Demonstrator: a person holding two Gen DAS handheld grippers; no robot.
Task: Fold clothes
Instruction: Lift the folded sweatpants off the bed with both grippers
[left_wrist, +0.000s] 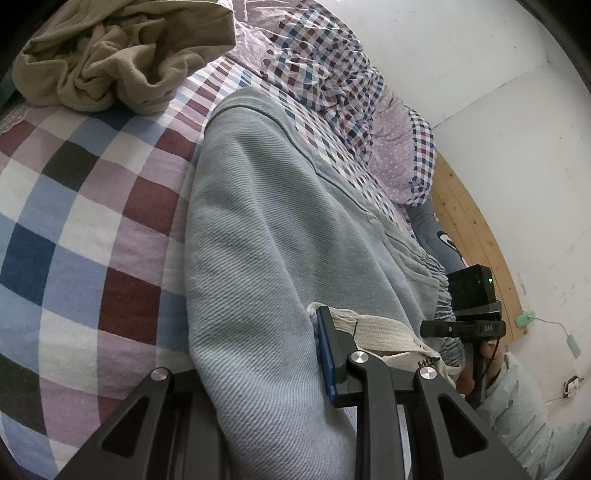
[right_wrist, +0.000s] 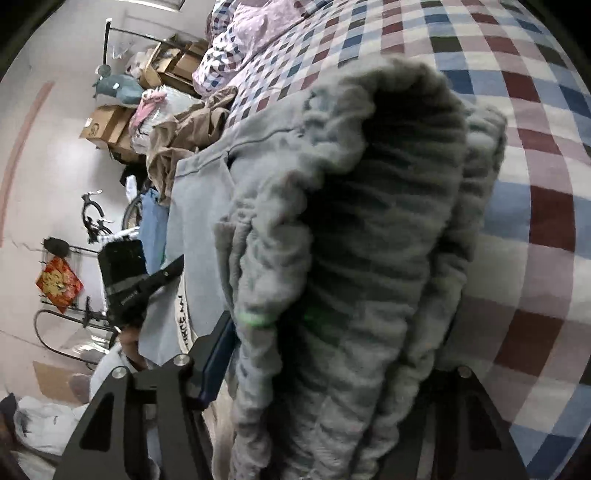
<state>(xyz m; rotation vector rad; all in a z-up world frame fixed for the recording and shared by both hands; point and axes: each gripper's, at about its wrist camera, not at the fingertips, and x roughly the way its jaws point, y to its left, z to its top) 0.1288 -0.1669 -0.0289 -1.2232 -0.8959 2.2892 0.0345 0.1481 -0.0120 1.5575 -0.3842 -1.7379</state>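
Two claws (left_wrist: 258, 373) (right_wrist: 332, 369), each clamped on one grey garment (left_wrist: 266, 229) over one checked bedsheet (left_wrist: 85, 221).

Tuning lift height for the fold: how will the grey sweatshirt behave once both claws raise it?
Likely floppy: the sweatshirt drapes over the bed and bunches at its ribbed hem. Probably hefty for a garment, since the knit looks thick. It should grip rather than slip: the textured weave fills the left claw and right claw.
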